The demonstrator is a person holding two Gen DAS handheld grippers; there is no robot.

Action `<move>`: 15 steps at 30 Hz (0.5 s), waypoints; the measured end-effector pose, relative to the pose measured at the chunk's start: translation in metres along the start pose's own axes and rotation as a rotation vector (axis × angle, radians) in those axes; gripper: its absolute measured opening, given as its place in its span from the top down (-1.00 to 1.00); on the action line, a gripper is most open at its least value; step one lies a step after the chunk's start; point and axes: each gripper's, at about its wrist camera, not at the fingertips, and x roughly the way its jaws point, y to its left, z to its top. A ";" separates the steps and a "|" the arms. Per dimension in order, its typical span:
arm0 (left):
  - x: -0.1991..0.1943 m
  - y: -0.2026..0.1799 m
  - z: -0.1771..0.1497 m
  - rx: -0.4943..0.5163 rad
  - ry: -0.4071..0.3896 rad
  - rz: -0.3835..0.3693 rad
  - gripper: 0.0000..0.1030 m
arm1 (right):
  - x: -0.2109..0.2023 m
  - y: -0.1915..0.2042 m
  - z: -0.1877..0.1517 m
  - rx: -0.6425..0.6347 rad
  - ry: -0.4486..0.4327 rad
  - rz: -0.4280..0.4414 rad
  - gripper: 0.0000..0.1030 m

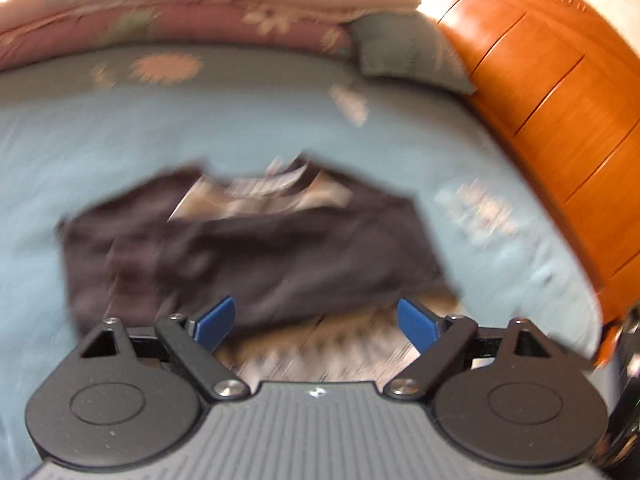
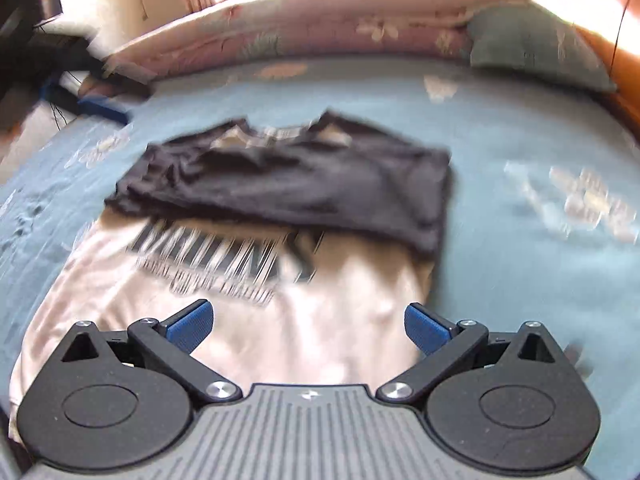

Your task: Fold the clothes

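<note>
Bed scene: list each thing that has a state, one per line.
T-shirt: flat on the bed, dark sleeves folded across its upper part, lower half not yet folded up.
Left gripper: open, holding nothing.
Right gripper: open, holding nothing.
Quilt: folded along the far edge.
Pillow: lying beside the quilt.
</note>
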 end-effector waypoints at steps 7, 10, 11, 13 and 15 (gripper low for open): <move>0.008 0.023 -0.120 0.020 -0.029 0.027 -0.71 | 0.021 0.045 -0.050 -0.045 0.075 -0.039 -1.00; 0.008 0.034 -0.151 -0.063 -0.029 -0.008 -0.71 | 0.026 0.053 -0.069 -0.044 0.097 -0.087 -1.00; 0.004 0.036 -0.160 -0.065 -0.058 -0.018 -0.71 | 0.024 0.055 -0.074 -0.048 0.076 -0.103 -1.00; -0.004 0.039 -0.175 -0.082 -0.090 -0.029 -0.72 | 0.021 0.056 -0.083 -0.046 0.043 -0.126 -1.00; -0.012 0.040 -0.185 -0.101 -0.090 -0.039 -0.74 | 0.019 0.056 -0.088 -0.033 0.018 -0.136 -1.00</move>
